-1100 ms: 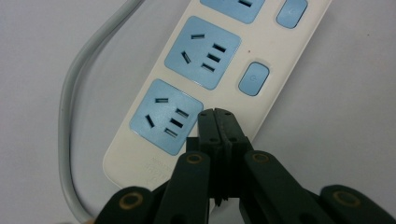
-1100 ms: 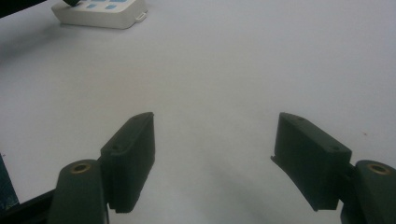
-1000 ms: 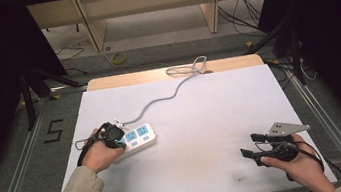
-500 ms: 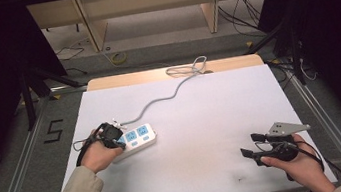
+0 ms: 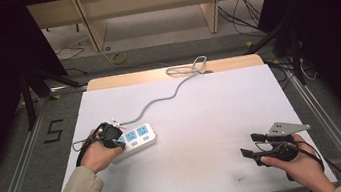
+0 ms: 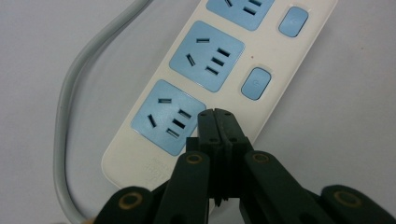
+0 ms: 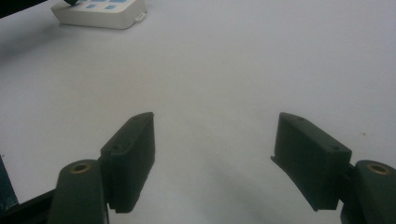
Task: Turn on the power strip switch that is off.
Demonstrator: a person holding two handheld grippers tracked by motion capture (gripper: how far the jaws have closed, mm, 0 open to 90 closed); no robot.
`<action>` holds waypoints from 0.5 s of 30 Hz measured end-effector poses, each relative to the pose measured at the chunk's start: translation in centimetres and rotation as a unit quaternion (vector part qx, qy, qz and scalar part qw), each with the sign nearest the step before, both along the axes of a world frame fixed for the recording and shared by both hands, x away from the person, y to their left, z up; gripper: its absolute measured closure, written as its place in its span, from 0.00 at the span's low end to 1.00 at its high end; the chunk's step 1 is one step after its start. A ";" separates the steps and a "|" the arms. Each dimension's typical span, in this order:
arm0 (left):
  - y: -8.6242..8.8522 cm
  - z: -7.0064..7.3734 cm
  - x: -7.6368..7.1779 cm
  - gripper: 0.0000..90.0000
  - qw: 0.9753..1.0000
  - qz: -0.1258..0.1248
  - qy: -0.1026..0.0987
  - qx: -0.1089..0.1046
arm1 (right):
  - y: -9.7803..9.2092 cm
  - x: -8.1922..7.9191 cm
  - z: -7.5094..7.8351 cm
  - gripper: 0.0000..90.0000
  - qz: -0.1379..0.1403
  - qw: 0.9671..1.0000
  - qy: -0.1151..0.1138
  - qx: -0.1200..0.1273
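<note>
White desk (image 5: 222, 119) seen from above, wooden strip (image 5: 106, 82) exposed along far edge. White power strip (image 5: 136, 137) with blue sockets laid flat on desk's left part; three sockets and two blue buttons shown close up. Grey cord (image 5: 168, 96) run from strip to far edge, looped there. Floor (image 5: 21, 162) marked with black "5" (image 5: 53, 130) left of desk. Wooden shelf legs (image 5: 90, 26) and loose cables (image 5: 237, 13) seen beyond desk.
</note>
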State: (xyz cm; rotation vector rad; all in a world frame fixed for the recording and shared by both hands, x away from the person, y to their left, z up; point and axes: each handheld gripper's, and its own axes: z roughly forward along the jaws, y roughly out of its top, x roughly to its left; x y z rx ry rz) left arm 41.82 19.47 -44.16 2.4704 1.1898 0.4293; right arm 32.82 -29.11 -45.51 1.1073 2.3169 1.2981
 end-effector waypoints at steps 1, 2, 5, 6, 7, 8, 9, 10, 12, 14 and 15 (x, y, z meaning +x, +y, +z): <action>0.0 0.0 0.0 1.00 1.000 0.000 0.000 0.000 | 0.0 0.0 0.0 0.33 0.000 1.000 0.000 0.000; 0.0 0.0 0.0 1.00 1.000 -0.001 -0.001 0.001 | 0.0 0.0 0.0 0.33 -0.001 1.000 0.000 0.000; 0.0 0.0 -0.1 1.00 1.000 0.000 -0.005 -0.002 | 0.0 0.0 0.0 0.33 0.000 1.000 -0.001 0.000; 0.0 0.1 -0.1 1.00 1.000 0.001 -0.006 -0.003 | 0.0 0.0 0.0 0.33 0.000 1.000 -0.001 0.000; 0.0 0.1 -0.1 1.00 1.000 0.001 -0.010 -0.006 | 0.0 0.0 0.0 0.33 0.000 1.000 -0.001 0.000; 0.0 0.2 -0.1 1.00 1.000 0.003 -0.014 -0.007 | -0.1 0.0 0.0 0.33 0.000 1.000 -0.001 0.000; 0.1 0.2 -0.1 0.99 1.000 0.003 -0.016 -0.009 | -0.1 0.0 0.0 0.33 0.000 1.000 -0.001 0.000; 0.1 0.3 -0.1 0.99 1.000 0.004 -0.019 -0.009 | -0.1 0.0 0.0 0.33 0.000 1.000 -0.001 0.000; 0.2 0.4 -0.2 0.99 1.000 0.007 -0.023 -0.014 | -0.1 0.0 0.0 0.33 0.000 1.000 -0.001 0.000; 0.3 0.5 -0.2 0.94 0.999 0.011 -0.025 -0.021 | -0.1 0.0 0.0 0.33 0.000 1.000 -0.001 0.000; 0.3 0.5 -0.2 0.93 0.999 0.011 -0.027 -0.022 | 0.0 0.0 0.0 0.33 0.000 1.000 -0.001 0.000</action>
